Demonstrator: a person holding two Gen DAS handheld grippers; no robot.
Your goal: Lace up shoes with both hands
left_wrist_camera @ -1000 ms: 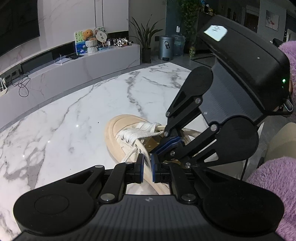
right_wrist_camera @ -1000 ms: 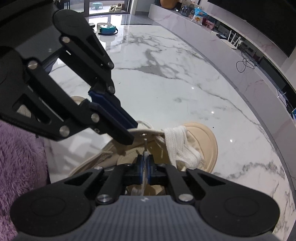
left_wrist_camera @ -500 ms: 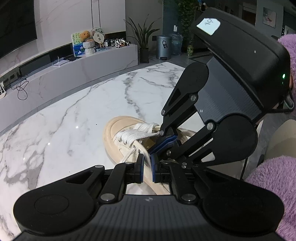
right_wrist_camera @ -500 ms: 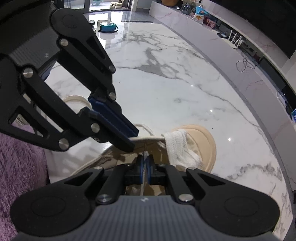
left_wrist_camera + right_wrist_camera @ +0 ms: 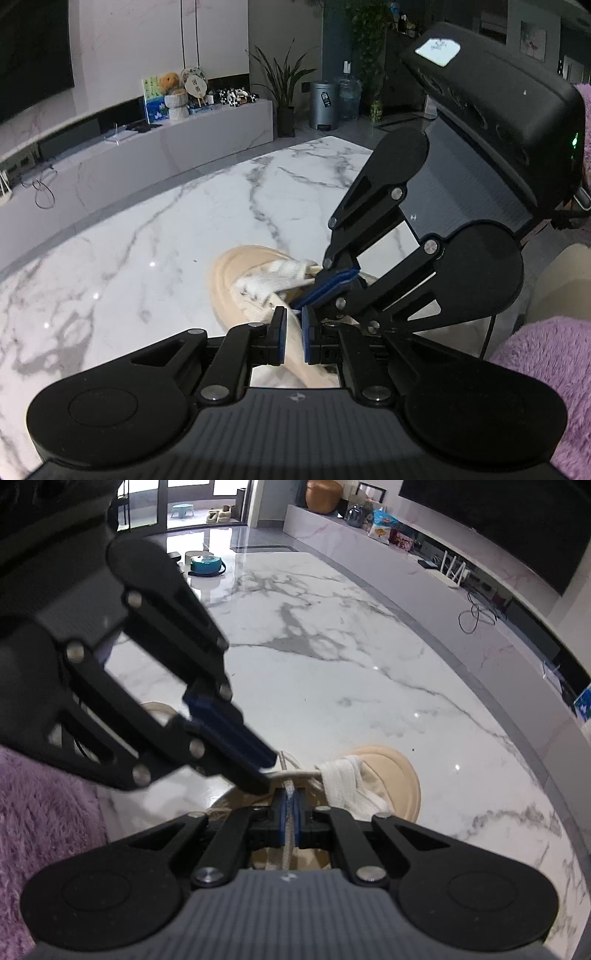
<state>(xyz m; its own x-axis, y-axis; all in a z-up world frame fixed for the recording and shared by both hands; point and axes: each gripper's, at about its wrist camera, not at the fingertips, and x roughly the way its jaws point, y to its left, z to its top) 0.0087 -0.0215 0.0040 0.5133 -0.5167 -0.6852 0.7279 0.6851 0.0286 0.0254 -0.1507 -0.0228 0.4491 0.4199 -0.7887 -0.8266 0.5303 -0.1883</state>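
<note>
Left wrist view
Left gripper [image 5: 292,334]: low in the middle of the frame, its blue-padded jaws drawn close together with a pale strip between them; whether that strip is a lace end or the shoe's edge, I cannot tell.
Shoe [image 5: 236,280]: a beige sneaker with a thick cream sole, lying on the white marble table [image 5: 147,240], toe pointing away, just beyond the left gripper's tips.
Laces [image 5: 284,275]: white flat laces bunched across the front eyelets of the shoe.
Right gripper [image 5: 327,286]: reaches in from the upper right, its blue pads pressed together over the shoe's lacing, tips right at the bunched laces.
Sleeve [image 5: 535,369]: fuzzy purple, at the right edge.
Background: a long low cabinet [image 5: 166,144] with a plush toy and small ornaments, a potted plant [image 5: 282,92], a silver bin [image 5: 323,105].

Right wrist view
Right gripper [image 5: 290,805]: jaws pinched tight on a white lace end [image 5: 290,794], which runs up between the pads and sticks out past the tips.
Shoe [image 5: 391,775]: directly under the tips, toe to the right, white laces [image 5: 347,782] heaped over the front.
Left gripper [image 5: 255,768]: comes in from the left, blue pads closed, tips down at the shoe's opening just beside the right gripper's tips.
Sleeve [image 5: 44,812]: purple fleece at lower left.
Table [image 5: 332,664]: grey-veined marble, glossy.
</note>
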